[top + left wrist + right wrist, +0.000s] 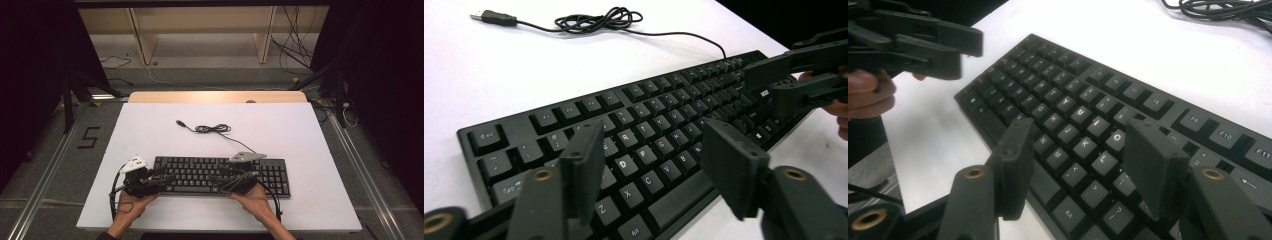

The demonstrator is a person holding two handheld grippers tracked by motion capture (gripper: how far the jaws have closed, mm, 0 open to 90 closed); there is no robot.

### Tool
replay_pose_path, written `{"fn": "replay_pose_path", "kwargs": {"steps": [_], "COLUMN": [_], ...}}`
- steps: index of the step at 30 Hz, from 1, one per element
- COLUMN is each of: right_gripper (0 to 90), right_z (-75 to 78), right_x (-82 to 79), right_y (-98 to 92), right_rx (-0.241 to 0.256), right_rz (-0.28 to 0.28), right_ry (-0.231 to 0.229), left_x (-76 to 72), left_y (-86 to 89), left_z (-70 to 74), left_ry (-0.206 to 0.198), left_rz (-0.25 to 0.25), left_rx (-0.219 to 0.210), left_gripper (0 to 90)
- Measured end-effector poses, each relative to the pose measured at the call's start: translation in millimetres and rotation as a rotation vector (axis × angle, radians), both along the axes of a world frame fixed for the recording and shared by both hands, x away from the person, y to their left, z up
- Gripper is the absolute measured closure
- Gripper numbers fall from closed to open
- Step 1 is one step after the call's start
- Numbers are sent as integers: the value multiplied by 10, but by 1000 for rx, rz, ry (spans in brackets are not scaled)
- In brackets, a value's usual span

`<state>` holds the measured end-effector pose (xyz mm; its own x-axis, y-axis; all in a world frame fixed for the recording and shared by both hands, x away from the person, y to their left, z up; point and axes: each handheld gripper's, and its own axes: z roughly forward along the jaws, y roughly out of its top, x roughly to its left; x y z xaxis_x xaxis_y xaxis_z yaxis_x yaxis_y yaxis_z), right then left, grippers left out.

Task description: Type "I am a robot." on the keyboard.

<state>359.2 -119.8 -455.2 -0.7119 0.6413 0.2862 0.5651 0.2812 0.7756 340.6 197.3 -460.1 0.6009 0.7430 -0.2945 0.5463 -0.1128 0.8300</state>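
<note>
White table (150, 130): keyboard (200, 172) beneath both grippers.

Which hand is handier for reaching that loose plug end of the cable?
Left, probably. The USB plug lies beyond the keyboard, left of centre, nearer the left gripper than the right gripper.

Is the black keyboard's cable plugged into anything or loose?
Loose. The black keyboard's thin black cable lies partly coiled on the white table, and its USB plug rests bare, joined to nothing.

A white desk (300, 130) fills the middle, a wooden shelf unit (200, 30) stands behind it, loose cables (295, 47) trail across the grey floor (65, 165).
</note>
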Motion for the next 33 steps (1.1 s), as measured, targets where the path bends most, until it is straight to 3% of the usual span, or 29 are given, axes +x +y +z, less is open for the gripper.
{"fn": "replay_pose_path", "kwargs": {"steps": [7,12,13,21,33], "right_gripper": [440,429,427,404,386], "right_z": [-2,-13,-15,29,13], "right_x": [-79,-107,-111,-151,-217], "right_y": [-32,-61,-68,-128,-143], "right_rx": [-3,-1,2,17,-1], "right_rz": [8,8,8,7,14], "right_ry": [-9,-6,-8,-21,-23], "left_x": [116,182,213,314,464], "left_y": [-99,-151,-194,-324,-499], "left_z": [-3,14,18,-19,-88], "left_ry": [13,18,21,49,92], "left_rz": [-26,-37,-50,-75,-105], "left_rx": [40,45,66,102,160], "left_gripper": [583,700,721,876,889]}}
